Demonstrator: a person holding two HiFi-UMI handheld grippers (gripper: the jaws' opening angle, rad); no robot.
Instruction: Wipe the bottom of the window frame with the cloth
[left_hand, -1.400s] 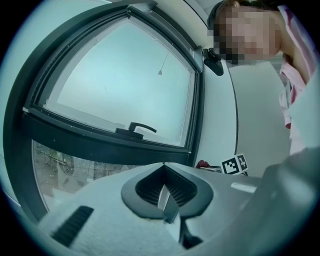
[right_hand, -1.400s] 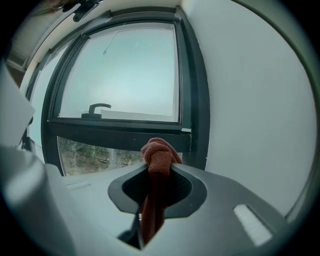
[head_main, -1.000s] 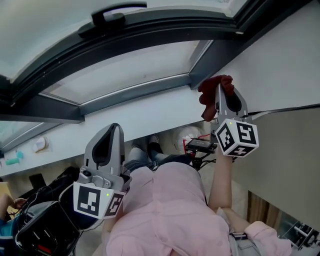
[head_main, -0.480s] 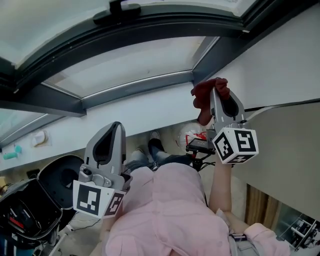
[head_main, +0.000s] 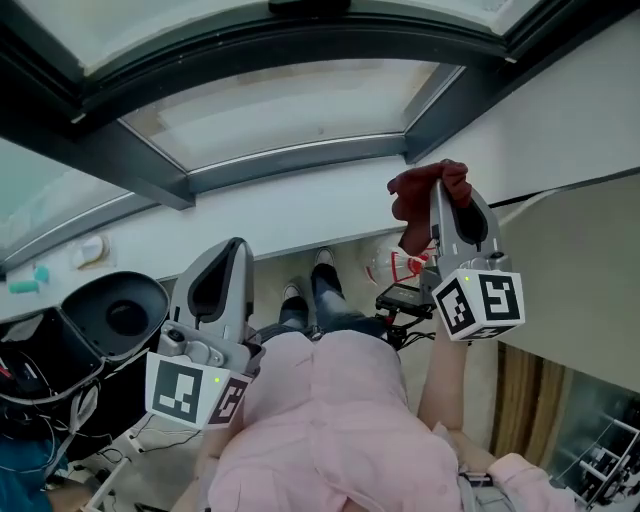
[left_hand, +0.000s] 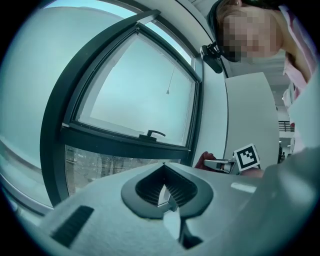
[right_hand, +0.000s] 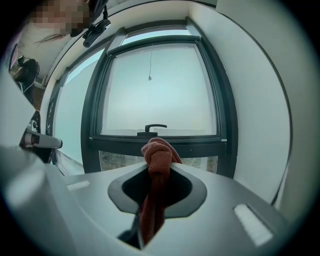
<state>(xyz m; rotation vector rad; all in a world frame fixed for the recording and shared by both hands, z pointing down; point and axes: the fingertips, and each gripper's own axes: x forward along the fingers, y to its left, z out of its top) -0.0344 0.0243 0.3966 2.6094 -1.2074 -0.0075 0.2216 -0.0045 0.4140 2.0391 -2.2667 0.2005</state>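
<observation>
A dark red cloth (head_main: 415, 195) is clamped in my right gripper (head_main: 440, 188), which is shut on it just below the lower right corner of the dark window frame (head_main: 300, 160). In the right gripper view the cloth (right_hand: 157, 152) bunches out past the jaws, in front of the frame's bottom bar (right_hand: 200, 146) and the window handle (right_hand: 155, 128). My left gripper (head_main: 236, 250) hangs lower and to the left, shut with nothing in it. In the left gripper view the closed left gripper (left_hand: 163, 169) points at the frame (left_hand: 125, 142), with the cloth (left_hand: 204, 160) at the right.
A white sill band (head_main: 290, 215) runs under the frame and a white wall (head_main: 560, 110) rises at the right, with a thin cable (head_main: 570, 188) along it. A black round object (head_main: 120, 315) and cables lie low at the left. A person's pink top fills the lower middle.
The head view has swung, so the window frame sits farther right and the black round object has come in at the left. Both grippers hold nearly the same places, the cloth still gripped.
</observation>
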